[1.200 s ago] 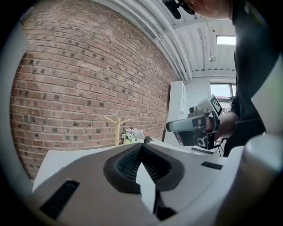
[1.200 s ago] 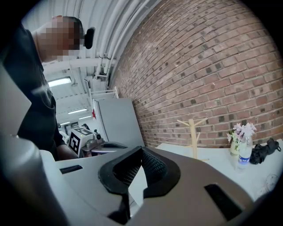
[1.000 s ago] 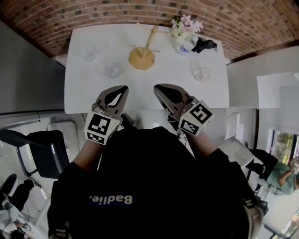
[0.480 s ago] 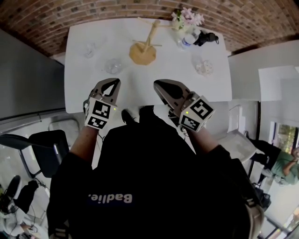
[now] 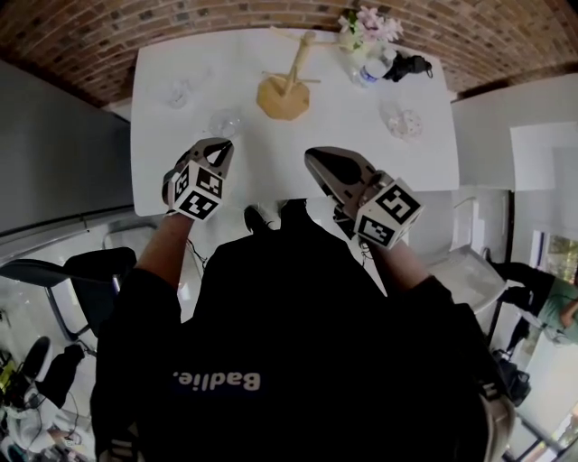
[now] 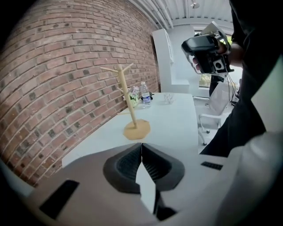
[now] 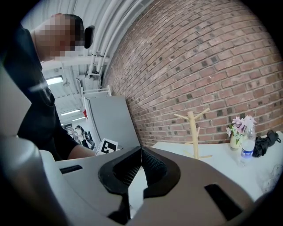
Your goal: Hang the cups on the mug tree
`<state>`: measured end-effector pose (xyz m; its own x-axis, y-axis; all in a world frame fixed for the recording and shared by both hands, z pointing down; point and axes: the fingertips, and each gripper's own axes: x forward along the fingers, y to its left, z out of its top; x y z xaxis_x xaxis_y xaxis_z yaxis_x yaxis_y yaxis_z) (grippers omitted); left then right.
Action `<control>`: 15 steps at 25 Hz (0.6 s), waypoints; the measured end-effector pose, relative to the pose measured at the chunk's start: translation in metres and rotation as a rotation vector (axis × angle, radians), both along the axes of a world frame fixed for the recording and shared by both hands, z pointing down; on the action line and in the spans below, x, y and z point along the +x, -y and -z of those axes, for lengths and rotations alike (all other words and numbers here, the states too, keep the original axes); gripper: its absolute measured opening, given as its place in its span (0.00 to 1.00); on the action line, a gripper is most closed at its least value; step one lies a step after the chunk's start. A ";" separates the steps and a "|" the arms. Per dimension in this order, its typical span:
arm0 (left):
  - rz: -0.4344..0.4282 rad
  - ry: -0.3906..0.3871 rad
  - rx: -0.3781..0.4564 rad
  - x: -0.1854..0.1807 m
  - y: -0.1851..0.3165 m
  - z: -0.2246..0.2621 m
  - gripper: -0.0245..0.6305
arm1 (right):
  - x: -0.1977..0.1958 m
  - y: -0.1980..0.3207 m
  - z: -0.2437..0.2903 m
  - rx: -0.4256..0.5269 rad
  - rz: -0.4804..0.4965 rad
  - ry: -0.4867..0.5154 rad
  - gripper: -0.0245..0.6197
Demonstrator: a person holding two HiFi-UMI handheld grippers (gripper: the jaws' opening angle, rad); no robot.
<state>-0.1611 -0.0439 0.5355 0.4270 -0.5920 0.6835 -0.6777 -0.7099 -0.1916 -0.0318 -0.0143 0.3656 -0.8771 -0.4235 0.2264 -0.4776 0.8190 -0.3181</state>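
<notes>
Brick wall [image 5: 271,13] backs a white bench [image 5: 298,144]; the head view looks steeply down on both. Grey panel to the left of the bench, black chair [image 5: 90,271] on the floor below it.

Person in a dark top [image 5: 298,343] stands at the near edge of the bench, one gripper per hand.

Left gripper [image 5: 221,143]: held over the near-left part of the bench and pointed toward the wall. In the left gripper view [image 6: 141,143] the jaws are fully together, pads meeting on a line, nothing btwn them.

Right gripper [image 5: 312,155]: held over the near-ctr part of the bench, well apart from the left one. In the right gripper view [image 7: 141,148] the jaws are likewise closed tight w/ nothing held.

Mug tree [image 5: 287,86]: wooden, upright on a flat base at far-ctr of the bench, well ahead of both grippers. Also shows in both gripper views [image 6: 128,103] [image 7: 193,132].

Cups, three, clear glass, all standing on the bench surface and apart from the tree:
- far-left cup [image 5: 178,92], toward the far-left corner.
- near-left cup [image 5: 225,122], left of the tree base and just ahead of the left gripper's tips, not touching.
- right cup [image 5: 404,124], on the right side of the bench.

Far-right corner: flower vase [image 5: 366,27], water bottle [image 5: 373,70] just beside it, black item [image 5: 411,63] to the right; type of the black item cannot be made out.
</notes>
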 end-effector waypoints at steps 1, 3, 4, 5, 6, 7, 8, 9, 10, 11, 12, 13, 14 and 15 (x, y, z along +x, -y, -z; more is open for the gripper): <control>-0.005 0.012 -0.011 -0.002 0.002 -0.004 0.04 | 0.001 0.000 -0.001 -0.002 -0.004 0.000 0.08; -0.016 0.040 -0.033 -0.006 0.005 -0.013 0.04 | 0.003 -0.001 -0.001 -0.003 -0.012 -0.001 0.08; -0.024 0.058 -0.042 -0.008 0.007 -0.017 0.04 | 0.005 -0.001 -0.001 -0.004 -0.018 -0.002 0.08; -0.032 0.079 -0.053 -0.009 0.008 -0.021 0.04 | 0.007 0.000 -0.002 -0.005 -0.025 -0.004 0.08; -0.042 0.100 -0.062 -0.010 0.010 -0.026 0.05 | 0.010 0.000 -0.002 -0.006 -0.032 -0.005 0.08; -0.051 0.121 -0.072 -0.011 0.011 -0.030 0.06 | 0.013 0.000 -0.002 -0.008 -0.039 -0.006 0.08; -0.061 0.141 -0.081 -0.012 0.012 -0.035 0.07 | 0.016 0.000 -0.003 -0.009 -0.045 -0.006 0.08; -0.071 0.161 -0.089 -0.012 0.013 -0.039 0.08 | 0.018 0.000 -0.003 -0.011 -0.050 -0.005 0.08; -0.084 0.182 -0.095 -0.013 0.014 -0.042 0.08 | 0.020 0.000 -0.004 -0.014 -0.054 -0.004 0.08; -0.099 0.205 -0.101 -0.013 0.015 -0.045 0.09 | 0.022 -0.001 -0.005 -0.017 -0.058 -0.004 0.08; -0.118 0.233 -0.106 -0.014 0.017 -0.048 0.09 | 0.024 -0.001 -0.006 -0.020 -0.061 -0.004 0.08; -0.137 0.265 -0.110 -0.014 0.018 -0.052 0.10 | 0.025 -0.002 -0.008 -0.023 -0.064 -0.004 0.08; -0.158 0.298 -0.115 -0.014 0.019 -0.055 0.10 | 0.026 -0.002 -0.009 -0.026 -0.067 -0.004 0.08; -0.178 0.331 -0.120 -0.014 0.021 -0.058 0.11 | 0.028 -0.003 -0.009 -0.028 -0.069 -0.003 0.08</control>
<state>-0.1753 -0.0647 0.5936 0.2609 -0.4356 0.8615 -0.4572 -0.8417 -0.2871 -0.0043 -0.0114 0.3751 -0.8452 -0.4766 0.2419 -0.5338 0.7749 -0.3384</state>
